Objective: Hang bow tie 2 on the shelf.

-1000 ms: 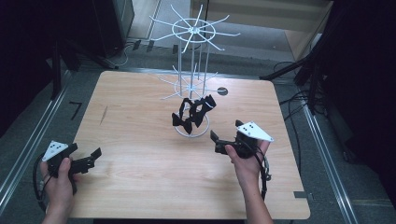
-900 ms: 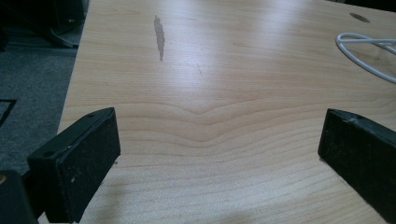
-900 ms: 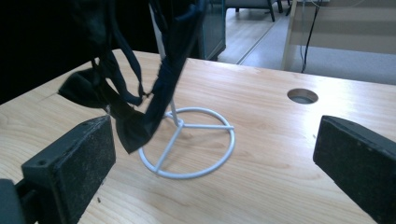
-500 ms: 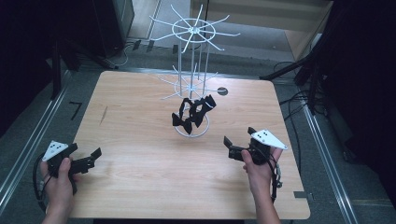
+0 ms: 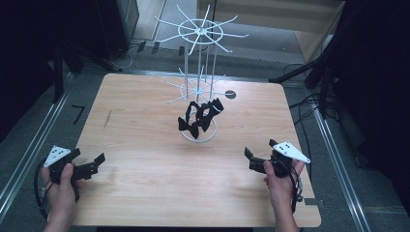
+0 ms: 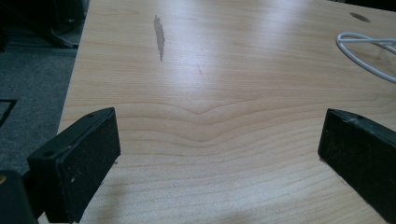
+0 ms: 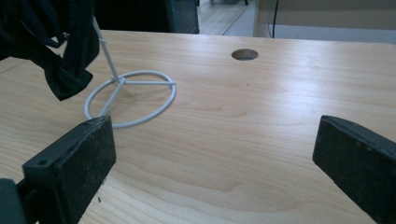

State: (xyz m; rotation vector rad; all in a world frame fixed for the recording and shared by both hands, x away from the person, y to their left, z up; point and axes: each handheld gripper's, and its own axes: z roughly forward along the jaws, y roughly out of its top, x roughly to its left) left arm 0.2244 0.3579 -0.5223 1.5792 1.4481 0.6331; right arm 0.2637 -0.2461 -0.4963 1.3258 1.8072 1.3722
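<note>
A white wire rack (image 5: 198, 77) stands at the middle back of the wooden table (image 5: 145, 121), its ring base (image 7: 130, 98) resting on the wood. Black bow ties (image 5: 199, 117) hang from its lower arms, and one dark bow tie (image 7: 60, 42) shows at the upper left of the right gripper view. My left gripper (image 5: 95, 164) rests near the front left corner, open and empty, with bare wood between its pads (image 6: 86, 158). My right gripper (image 5: 252, 159) sits near the front right, open and empty, pointing left toward the rack.
A round cable hole (image 5: 230, 94) lies in the table behind and right of the rack. A dark streak (image 6: 159, 37) marks the wood at the left. Metal rails (image 5: 29, 150) and cables run along the floor on both sides.
My right gripper has drawn back from the rack toward the front right of the table. The left gripper has stayed in place.
</note>
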